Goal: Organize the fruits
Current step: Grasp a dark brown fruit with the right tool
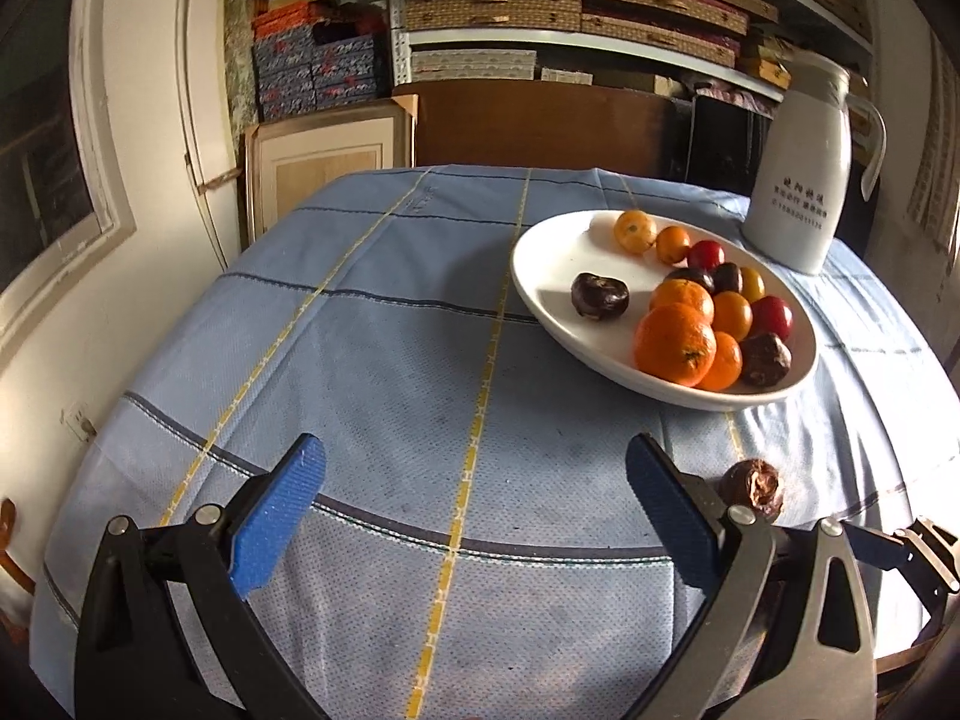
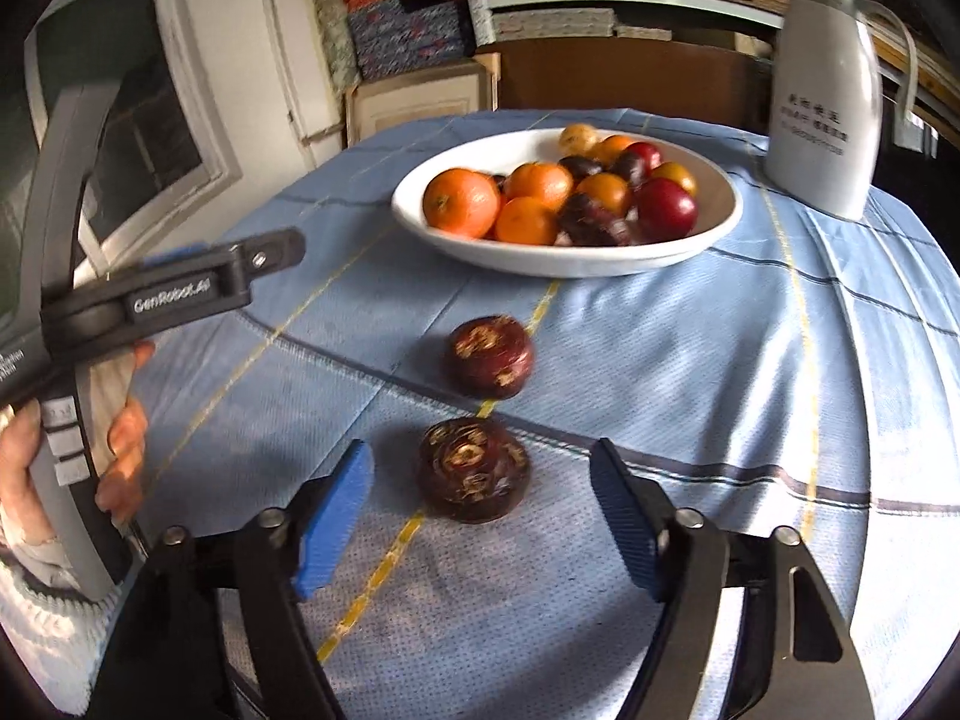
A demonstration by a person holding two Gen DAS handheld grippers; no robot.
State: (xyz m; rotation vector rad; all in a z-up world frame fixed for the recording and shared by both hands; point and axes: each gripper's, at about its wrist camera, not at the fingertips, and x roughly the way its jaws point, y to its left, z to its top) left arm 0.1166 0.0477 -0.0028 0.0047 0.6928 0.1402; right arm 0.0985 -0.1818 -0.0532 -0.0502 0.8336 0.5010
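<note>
On the desk (image 2: 690, 360), the white bowl (image 2: 567, 255) of oranges and dark fruit serves as landmark. Two dark brown fruits lie on the blue cloth in front of the bowl. The nearer fruit (image 2: 474, 471) sits between the blue pads of the right gripper (image 2: 480, 516), whose jaws stand partly open with a gap on each side, touching nothing. The farther fruit (image 2: 491, 357) lies between it and the bowl. The right gripper tilts down toward the desk. The left gripper (image 1: 474, 510), left of the bowl, has wide, empty jaws over bare cloth; a hand (image 2: 123, 438) grips its handle.
</note>
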